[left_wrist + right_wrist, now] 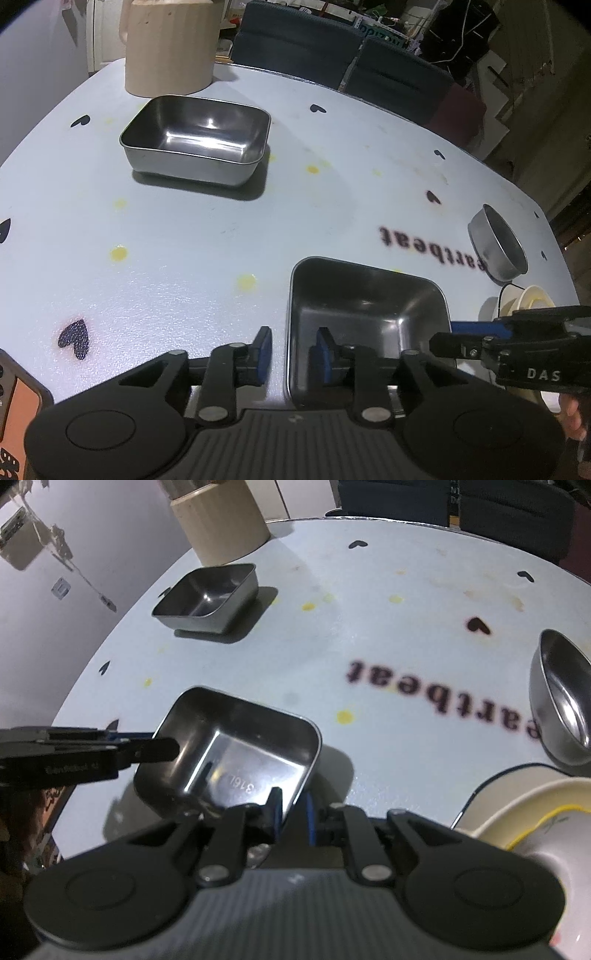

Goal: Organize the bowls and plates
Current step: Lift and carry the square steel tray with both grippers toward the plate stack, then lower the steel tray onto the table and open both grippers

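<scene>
Left wrist view
Near tray (365, 314): rectangular steel, shiny, on the tabletop (184, 240) straight ahead.
Left gripper (293, 352): jaws apart, straddling its left wall, not pressing.
Far tray (195, 138): same kind, beside a beige container (170, 48).
Round bowl (496, 242): steel, right.
Print: "eartbeat".

Right wrist view
Near tray (236, 753): base stamped "316L".
Right gripper (293, 818): jaws parted over its right wall, not clamped.

Two wrist fisheyes look steeply down along their fingers, close over a table (184, 229). Both show the near steel tray (365, 314) and each other's gripper.
</scene>
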The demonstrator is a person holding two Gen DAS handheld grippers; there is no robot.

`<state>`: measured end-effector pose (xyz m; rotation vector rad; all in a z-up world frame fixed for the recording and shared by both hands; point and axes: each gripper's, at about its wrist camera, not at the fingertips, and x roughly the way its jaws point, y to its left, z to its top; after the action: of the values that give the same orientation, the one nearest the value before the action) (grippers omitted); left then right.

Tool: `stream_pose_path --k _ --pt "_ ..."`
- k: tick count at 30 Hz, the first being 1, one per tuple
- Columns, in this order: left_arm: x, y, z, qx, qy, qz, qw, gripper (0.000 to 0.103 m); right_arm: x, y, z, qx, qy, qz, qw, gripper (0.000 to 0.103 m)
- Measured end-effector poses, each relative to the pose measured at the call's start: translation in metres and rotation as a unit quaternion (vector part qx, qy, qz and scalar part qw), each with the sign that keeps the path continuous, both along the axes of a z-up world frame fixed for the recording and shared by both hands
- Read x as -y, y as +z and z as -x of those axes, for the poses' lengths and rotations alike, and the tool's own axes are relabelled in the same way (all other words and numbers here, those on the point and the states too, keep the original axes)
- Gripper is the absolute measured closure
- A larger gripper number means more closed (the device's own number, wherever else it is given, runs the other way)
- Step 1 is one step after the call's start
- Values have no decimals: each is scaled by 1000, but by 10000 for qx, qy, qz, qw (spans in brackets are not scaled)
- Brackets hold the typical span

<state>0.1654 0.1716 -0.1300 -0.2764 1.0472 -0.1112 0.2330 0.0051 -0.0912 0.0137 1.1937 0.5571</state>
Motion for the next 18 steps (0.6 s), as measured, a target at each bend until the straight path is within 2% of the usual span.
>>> stream_pose_path --k 2,3,4,6,9,11,14,18 --pt "0 1 0 9 -21 9 10000 64 1 3 0 28 -7 -27 10000 68" --pt "0 2 1 18 -25 14 10000 62 1 5 0 41 -12 -29 10000 55" --pt "0 3 0 31 -25 19 10000 59 1 6 0 41 -21 -11 10000 47" --pt "-1 6 0 82 -9 33 10000 55 2 7 0 10 -37 -11 10000 45" --pt "-5 12 -1 175 22 50 9998 42 2 8 -2 -28 -54 -24 10000 40" --pt "-7 17 -1 264 48 63 9996 28 4 12 -1 9 -67 -46 10000 35" --pt "-11 27 -1 450 97 64 9989 15 6 19 -1 132 -79 -104 9998 24" --pt "-17 38 -2 683 165 -26 9975 6 10 31 -1 400 -178 -215 9988 9"
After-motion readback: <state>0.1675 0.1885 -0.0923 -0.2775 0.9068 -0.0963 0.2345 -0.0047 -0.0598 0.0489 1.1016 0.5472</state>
